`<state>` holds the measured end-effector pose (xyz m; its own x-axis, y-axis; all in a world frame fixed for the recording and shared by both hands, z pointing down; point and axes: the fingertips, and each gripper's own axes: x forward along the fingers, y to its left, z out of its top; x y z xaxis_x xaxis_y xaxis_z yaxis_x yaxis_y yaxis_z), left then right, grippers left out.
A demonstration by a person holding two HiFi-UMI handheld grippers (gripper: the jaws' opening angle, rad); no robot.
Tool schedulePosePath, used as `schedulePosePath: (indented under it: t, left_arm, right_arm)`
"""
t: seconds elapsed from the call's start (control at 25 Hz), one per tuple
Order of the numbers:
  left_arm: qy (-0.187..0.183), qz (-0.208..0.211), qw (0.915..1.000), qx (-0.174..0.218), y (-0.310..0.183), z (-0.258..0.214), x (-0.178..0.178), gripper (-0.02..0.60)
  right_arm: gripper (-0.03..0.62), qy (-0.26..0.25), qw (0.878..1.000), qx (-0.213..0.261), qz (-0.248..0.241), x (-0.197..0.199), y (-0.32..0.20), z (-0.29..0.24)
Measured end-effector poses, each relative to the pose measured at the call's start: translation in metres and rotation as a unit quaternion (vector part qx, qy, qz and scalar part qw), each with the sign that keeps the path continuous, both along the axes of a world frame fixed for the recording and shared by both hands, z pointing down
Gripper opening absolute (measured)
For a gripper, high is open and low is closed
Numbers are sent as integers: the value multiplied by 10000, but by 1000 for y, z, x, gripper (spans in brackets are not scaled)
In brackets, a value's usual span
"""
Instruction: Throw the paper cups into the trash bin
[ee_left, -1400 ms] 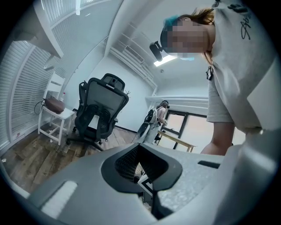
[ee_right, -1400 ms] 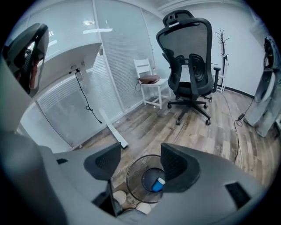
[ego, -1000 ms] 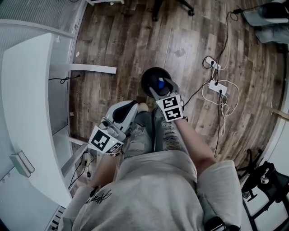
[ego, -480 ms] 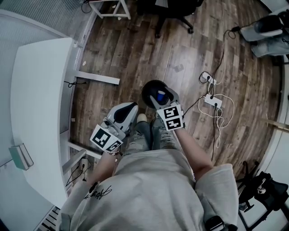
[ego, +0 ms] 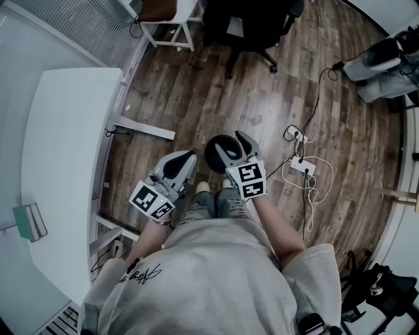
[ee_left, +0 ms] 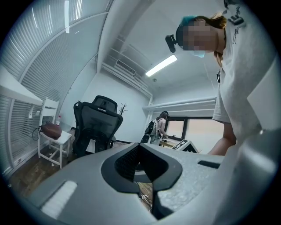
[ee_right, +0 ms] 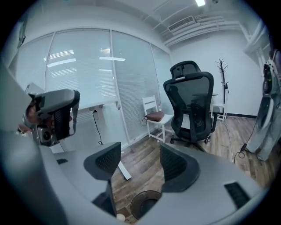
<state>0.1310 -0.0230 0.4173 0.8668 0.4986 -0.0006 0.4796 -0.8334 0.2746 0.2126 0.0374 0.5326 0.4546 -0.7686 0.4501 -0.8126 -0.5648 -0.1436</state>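
Wood-plank floor (ego: 196, 85), brown, worn grain, fills most of the head view. Frosted glass wall w/ blinds runs along the 9–11 o'clock side. White tabletop (ego: 59, 144), smooth w/ rounded corners, sits at 9 o'clock on white legs. Person stands at 6 o'clock in a grey shirt (ego: 216, 281) and ripped jeans (ego: 216, 203). Black mesh office chair (ego: 252, 26) at 12 o'clock on a star base, also seen past the right gripper's jaws (ee_right: 193, 101). Small white chair (ego: 173, 16) at 11 o'clock w/ a brown bag (ego: 157, 8) on the seat.

Trash bin (ego: 217, 152) is round and black w/ a dark inside; it stands on the floor just ahead of the feet, approx centre of view. Can't tell what's in it.

Right gripper (ego: 237, 147), grey shell w/ black ribbed pads, hangs over the bin's 3 o'clock rim. Jaws are wide apart w/ nothing between them. In its own view (ee_right: 140, 160) the bin (ee_right: 142, 203) shows low in the gap, at 6 o'clock.

Left gripper (ego: 185, 157), same build, is at 8 o'clock of the bin, near but not over it. In its own view (ee_left: 139, 151) the pads meet at the tips, nothing clamped, and it's tilted up toward the ceiling and the person.

White power strip (ego: 302, 165) w/ looped white cables (ego: 311, 190) lies at 3 o'clock of the bin, well apart. Small teal item (ego: 29, 222) rests on the table at 8 o'clock; too small to ID.
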Motion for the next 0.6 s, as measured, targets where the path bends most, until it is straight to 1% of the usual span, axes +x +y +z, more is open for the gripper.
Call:
schedulePosePath:
  t: [0.12,0.24,0.6]
  left_arm:
    - [85,-2,9999,142,2,-9,1,3]
    - [149,-40,9997,164,2,-20,1,3]
    - [432,-208,9978,462,0,-51,3,3]
  right_arm:
    - [281,134,9999,99,-47,2,2,-18]
    - [281,205,9995,221,-69,4,4,-36]
    - [281,606,9953,737,-189,9,10,-100]
